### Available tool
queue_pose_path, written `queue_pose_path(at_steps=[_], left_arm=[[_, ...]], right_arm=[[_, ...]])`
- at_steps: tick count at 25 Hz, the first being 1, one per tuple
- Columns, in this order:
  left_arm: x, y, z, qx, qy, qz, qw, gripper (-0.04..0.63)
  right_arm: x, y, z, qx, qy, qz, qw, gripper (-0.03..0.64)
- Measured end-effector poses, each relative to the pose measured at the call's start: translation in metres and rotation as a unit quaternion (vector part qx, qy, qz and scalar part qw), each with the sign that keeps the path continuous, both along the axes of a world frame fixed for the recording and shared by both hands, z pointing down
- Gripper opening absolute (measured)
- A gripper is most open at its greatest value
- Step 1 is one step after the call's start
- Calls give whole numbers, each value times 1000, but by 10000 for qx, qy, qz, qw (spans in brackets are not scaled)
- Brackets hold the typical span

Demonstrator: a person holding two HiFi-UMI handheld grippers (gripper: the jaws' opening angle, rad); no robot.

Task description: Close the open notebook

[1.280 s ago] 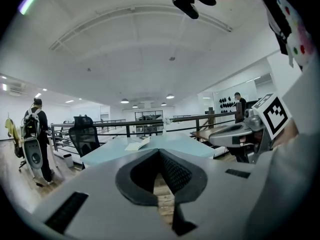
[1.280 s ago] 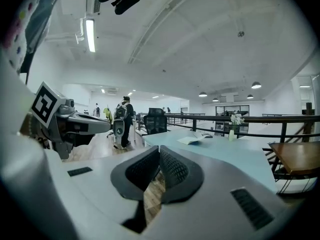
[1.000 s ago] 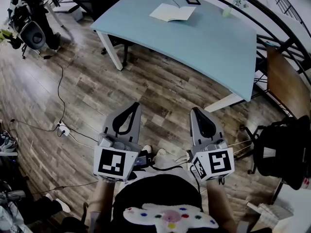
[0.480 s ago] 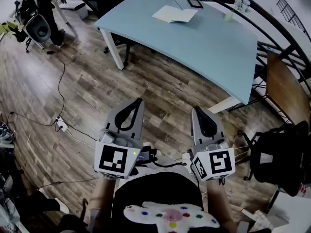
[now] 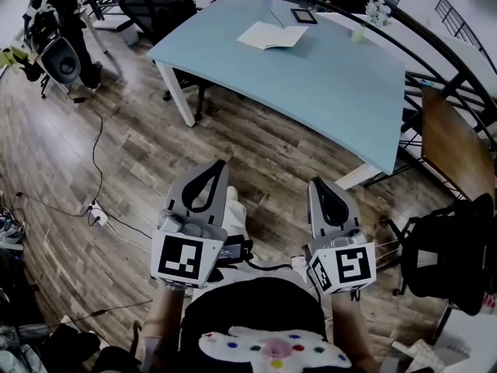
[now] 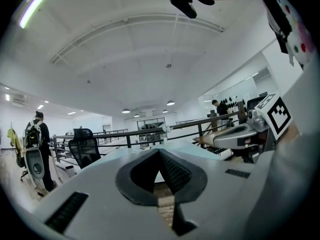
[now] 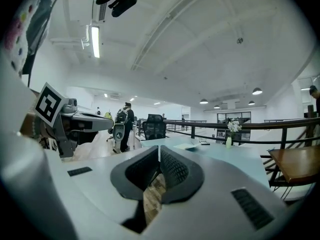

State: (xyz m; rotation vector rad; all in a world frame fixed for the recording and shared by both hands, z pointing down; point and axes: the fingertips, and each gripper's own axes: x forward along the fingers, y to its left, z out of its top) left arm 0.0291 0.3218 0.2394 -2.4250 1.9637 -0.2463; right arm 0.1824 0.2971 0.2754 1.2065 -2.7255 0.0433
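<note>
The notebook lies open, pages up, at the far end of the pale blue counter. It is well apart from both sets of tongs. Just beyond it a small dark tablet lies flat, and off to the right, near the far edge, stands a little vase of white flowers. A black office chair sits at the counter's far left corner.

On the near side there is only wooden floor between the counter and the person. A cable runs across the boards to a white power strip on the left. A brown wooden table is over on the right.

The left tongs are held low over the floor and point toward the counter. In the left gripper view the jaws are pressed together at the tips with nothing between them. The right tongs sit alongside, level with the left pair. Their ribbed pads also meet at the tips and hold nothing. The right gripper view shows the notebook and vase far off across the counter, past the tips.
</note>
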Motion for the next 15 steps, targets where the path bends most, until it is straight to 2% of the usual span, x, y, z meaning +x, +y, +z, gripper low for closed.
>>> queue_pose_path(at_steps=[7,15], left_arm=[[-12,-40,6,73,-27,168,9998,15],[-32,-116,11,18,29,452,9990,16]], right_arm=[[5,-35,8,25,10,344,9994,38],[-21,-101,9,9,87,576,9983,38]])
